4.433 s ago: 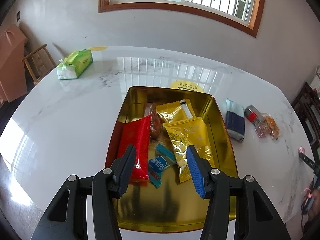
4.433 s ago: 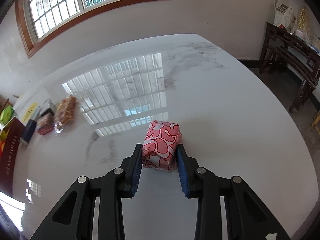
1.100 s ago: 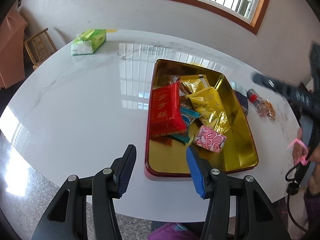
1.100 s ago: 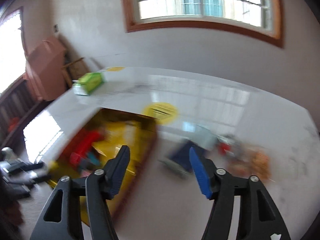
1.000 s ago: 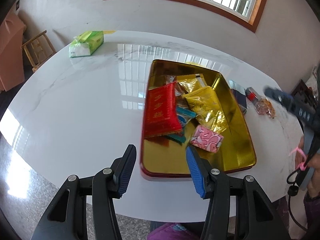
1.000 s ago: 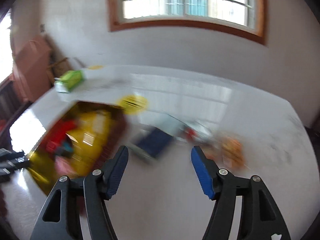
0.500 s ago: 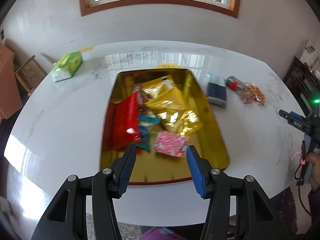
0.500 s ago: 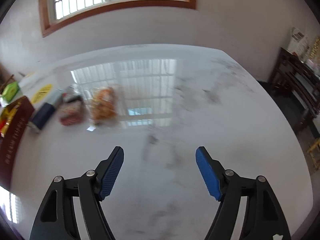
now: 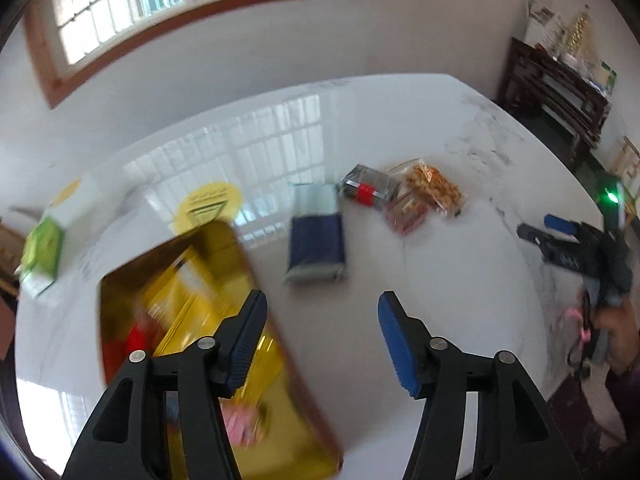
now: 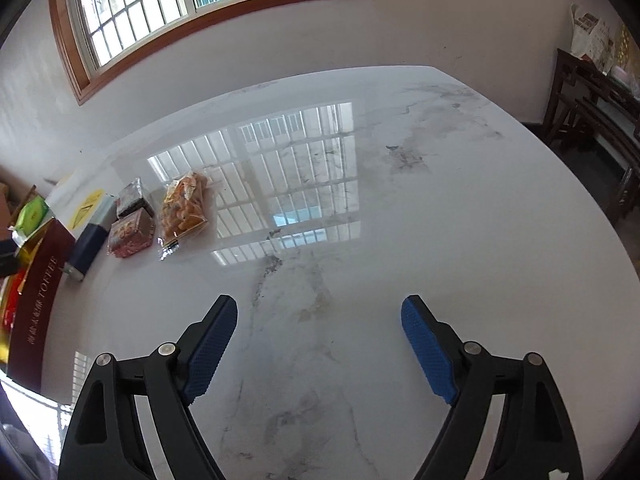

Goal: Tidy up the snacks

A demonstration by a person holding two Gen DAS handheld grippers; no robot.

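Observation:
A gold tin with a dark red outer wall holds several snack packets, blurred in the left wrist view, among them a pink one. On the white marble table lie a navy and grey packet, a dark packet with a red band, a reddish packet and a clear bag of orange snacks. My left gripper hovers over the tin's right edge, its jaws opening with nothing between them. My right gripper hangs above bare table, jaws opening wide and empty.
A green tissue pack lies at the table's far left, beside a yellow round sticker. A dark wooden shelf stands at the right. The right gripper and a hand show at the table's right edge.
My left gripper swung right from over the tin toward the loose packets and rolled. My right gripper swept right off the tin to bare table, and its jaws spread wider.

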